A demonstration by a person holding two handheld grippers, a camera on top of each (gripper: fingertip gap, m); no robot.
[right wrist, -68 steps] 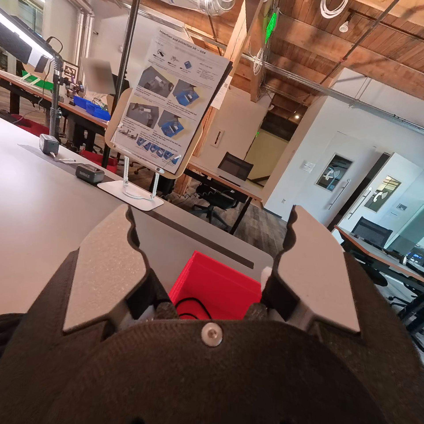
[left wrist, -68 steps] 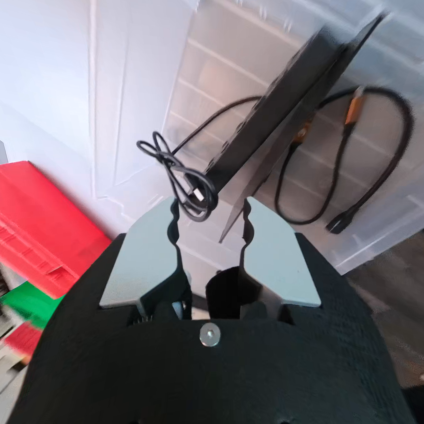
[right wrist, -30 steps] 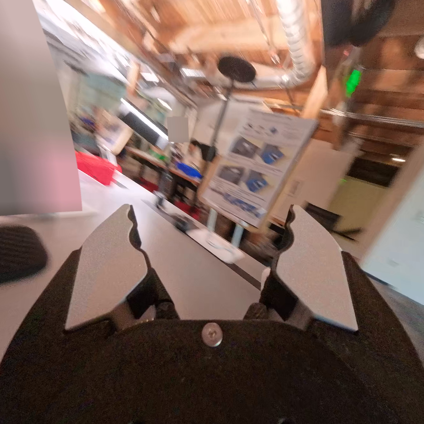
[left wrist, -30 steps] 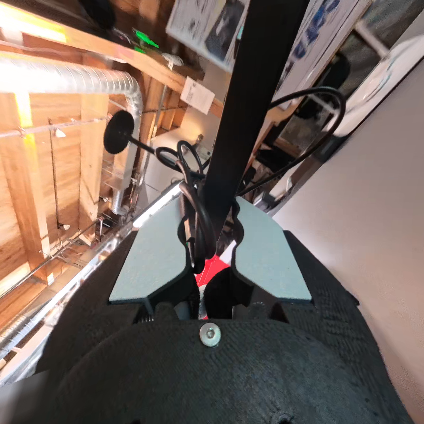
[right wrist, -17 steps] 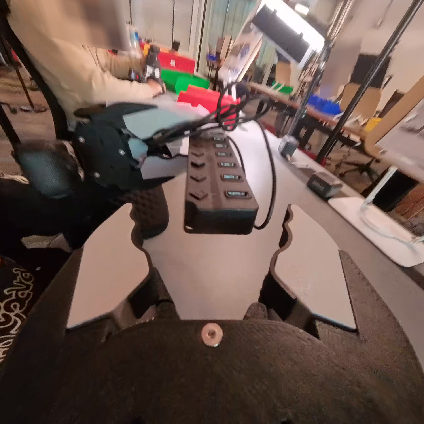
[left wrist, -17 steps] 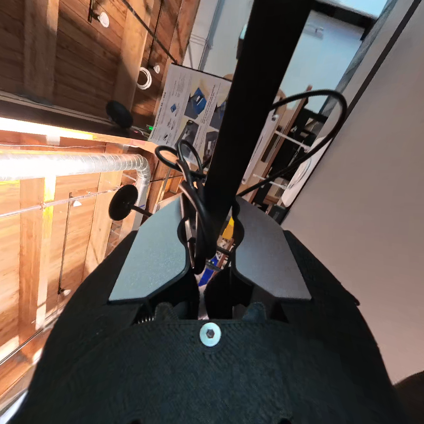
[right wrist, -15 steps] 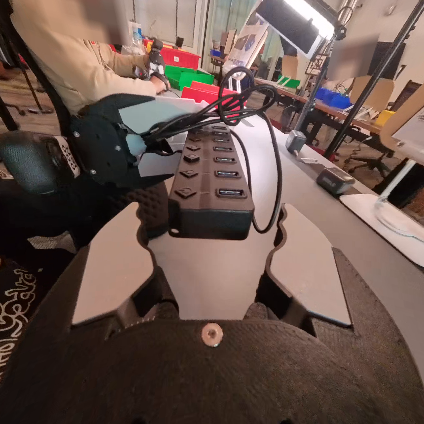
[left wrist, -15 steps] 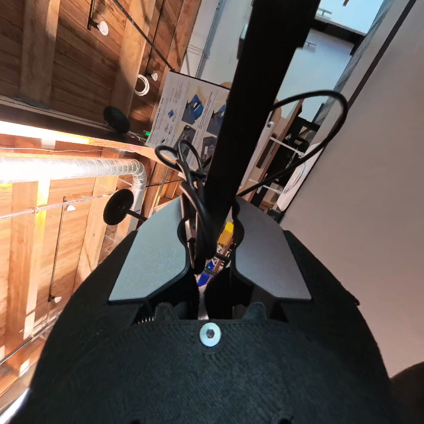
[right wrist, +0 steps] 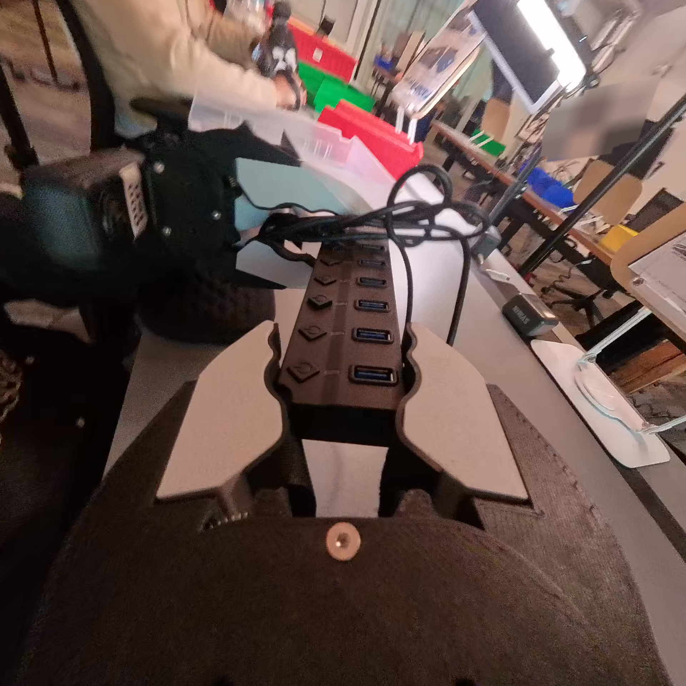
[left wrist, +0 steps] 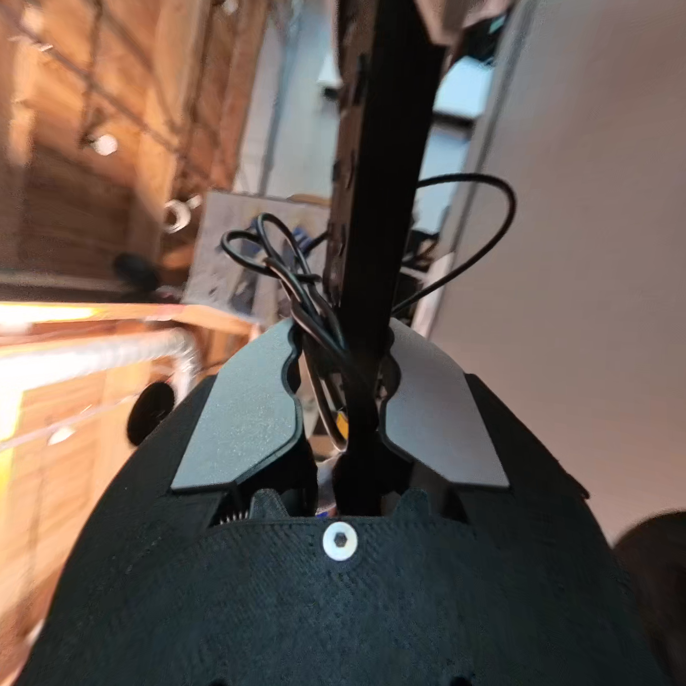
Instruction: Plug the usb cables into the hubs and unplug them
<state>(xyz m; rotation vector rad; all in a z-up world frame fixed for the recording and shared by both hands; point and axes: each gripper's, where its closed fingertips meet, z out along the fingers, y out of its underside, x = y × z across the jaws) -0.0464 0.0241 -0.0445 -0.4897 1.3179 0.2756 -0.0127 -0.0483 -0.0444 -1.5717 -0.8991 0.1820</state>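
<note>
- A grey worktop (right wrist: pixel 445 297) in a workshop is lying beneath the hub (right wrist: pixel 341 356), which is hanging in the air.
- Left tongs (left wrist: pixel 341 356) are gripping its far end together with a cable (left wrist: pixel 308 297).
- Right tongs (right wrist: pixel 339 367), wide a moment ago, are now closing on its near end, so a handover is likely beginning.

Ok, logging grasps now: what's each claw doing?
Left claw: closed on the USB hub and bundled cable.
Right claw: closed on the hub's near end.

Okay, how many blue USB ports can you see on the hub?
5 on the hub, in one row toward the left gripper: nearest, then. Cables may hide more.
</note>
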